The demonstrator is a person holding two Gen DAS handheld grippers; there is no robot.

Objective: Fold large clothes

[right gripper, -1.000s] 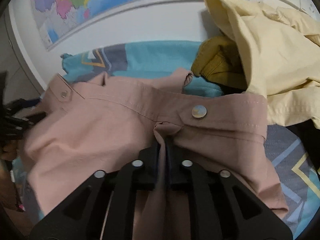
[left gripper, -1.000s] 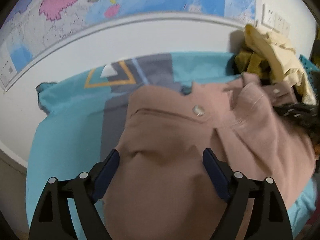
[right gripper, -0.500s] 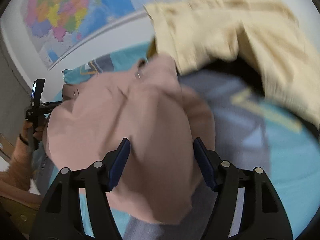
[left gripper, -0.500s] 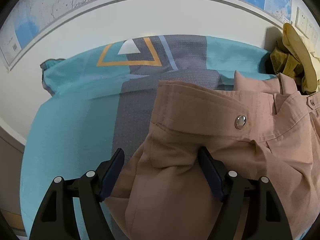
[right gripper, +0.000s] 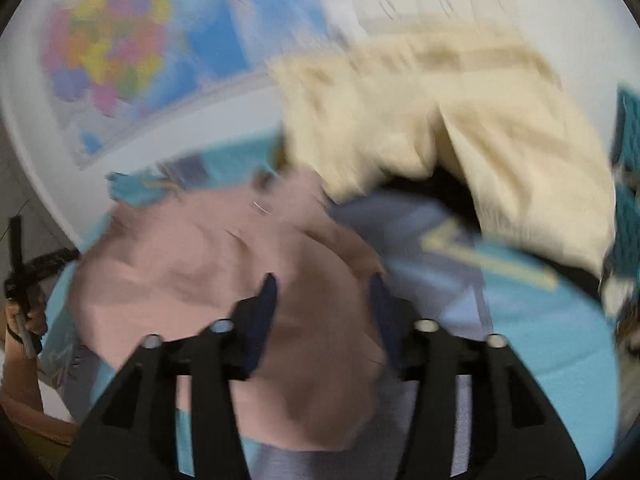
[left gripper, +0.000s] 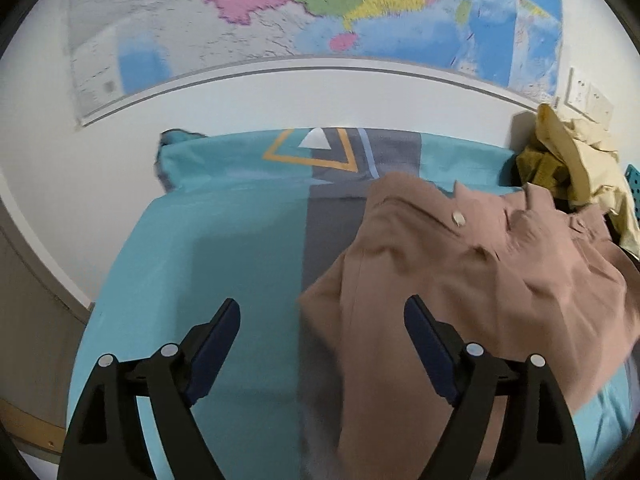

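A dusty-pink garment (left gripper: pixel 460 272) with snap buttons lies crumpled on the teal and grey bedsheet (left gripper: pixel 224 240). In the left wrist view my left gripper (left gripper: pixel 322 324) is open and empty; the garment's left edge lies between its fingers, nearer the right one. In the blurred right wrist view the pink garment (right gripper: pixel 224 264) lies in a heap under my right gripper (right gripper: pixel 322 300), which is open above it and holds nothing.
A pile of cream and mustard clothes (left gripper: pixel 576 164) sits at the back right against the wall; it also shows in the right wrist view (right gripper: pixel 460 120). A map (left gripper: pixel 320 12) hangs on the wall behind the bed. The person's left hand (right gripper: pixel 24 312) shows at the left.
My right gripper let go of the pink garment and opened. My left gripper drew back to the left, so the garment now lies more to its right. Both views tilted upward.
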